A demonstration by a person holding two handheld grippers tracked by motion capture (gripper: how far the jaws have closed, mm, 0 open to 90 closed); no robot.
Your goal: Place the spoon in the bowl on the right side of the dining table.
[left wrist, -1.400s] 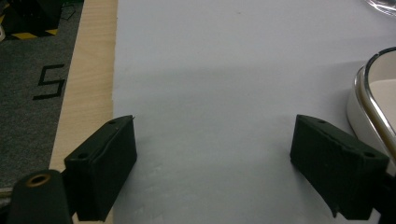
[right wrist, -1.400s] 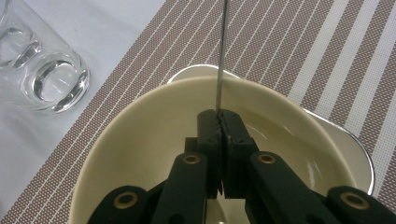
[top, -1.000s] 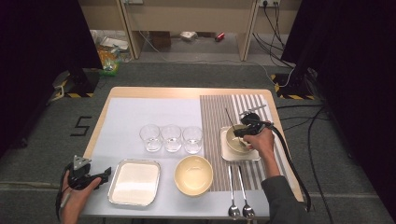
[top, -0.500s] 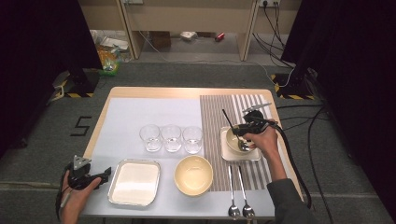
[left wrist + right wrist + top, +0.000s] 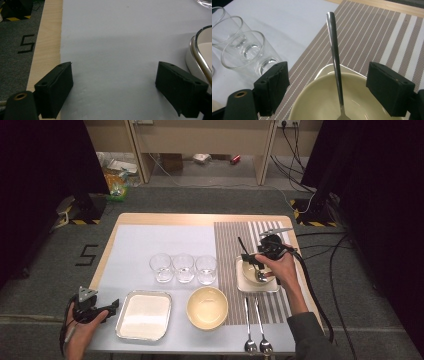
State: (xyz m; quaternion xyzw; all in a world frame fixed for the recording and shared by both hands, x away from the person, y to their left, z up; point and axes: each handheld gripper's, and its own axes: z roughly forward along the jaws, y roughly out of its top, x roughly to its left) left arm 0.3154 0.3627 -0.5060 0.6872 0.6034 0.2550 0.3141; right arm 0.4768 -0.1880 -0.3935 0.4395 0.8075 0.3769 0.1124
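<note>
Overhead, a table (image 5: 165,227) carries a pale mat on the left and a striped mat (image 5: 232,240) on the right. At the near left, the left gripper (image 5: 111,308) rests by a metal tray (image 5: 144,316), jaws spread wide with nothing between them. Three glasses (image 5: 183,268) stand in a row mid-table, a yellow bowl (image 5: 207,307) sits nearer, and two spoons (image 5: 255,330) lie at the near edge of the striped mat.

On that mat a small cream bowl (image 5: 322,100) sits on a square plate (image 5: 242,285). A steel spoon (image 5: 335,62) leans in it, head down in the bowl, its slim shiny handle rising over the far rim. The right gripper (image 5: 252,258) hangs just above; its jaws have just been opening and now stand either side of the handle, clear of it, so the spoon is let go.

The step in hand looks like releasing the spoon into the bowl. To do it well, lift straight away with the jaws kept wide, so neither pad brushes the handle and tips the spoon or shifts the bowl
</note>
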